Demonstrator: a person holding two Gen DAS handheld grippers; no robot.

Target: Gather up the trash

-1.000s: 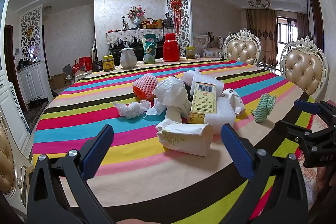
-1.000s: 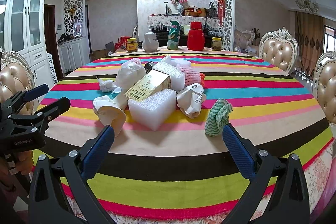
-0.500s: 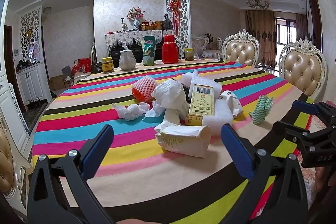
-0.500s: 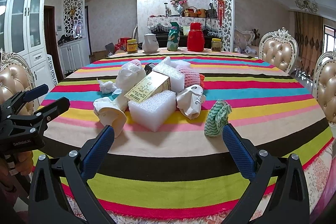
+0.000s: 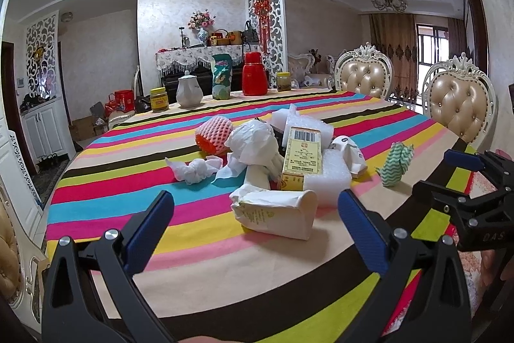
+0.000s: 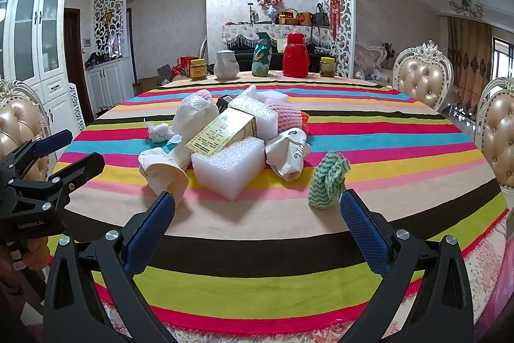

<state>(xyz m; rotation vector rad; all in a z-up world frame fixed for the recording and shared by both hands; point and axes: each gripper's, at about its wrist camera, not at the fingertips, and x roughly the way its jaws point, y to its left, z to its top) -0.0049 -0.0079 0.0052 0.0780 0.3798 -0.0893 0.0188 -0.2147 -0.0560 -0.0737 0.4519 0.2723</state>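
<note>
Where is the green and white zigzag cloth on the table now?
The zigzag cloth stands alone on the striped tablecloth, right of the trash pile, nearest the crumpled white paper bag, ahead of the right claw.

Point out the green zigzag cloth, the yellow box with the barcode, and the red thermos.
green zigzag cloth (image 6: 327, 180): right wrist view, middle of the bunched fabric.
yellow box with the barcode (image 5: 302, 155): left wrist view, centre of the printed top face.
red thermos (image 6: 295, 61): right wrist view, middle of the body.
</note>
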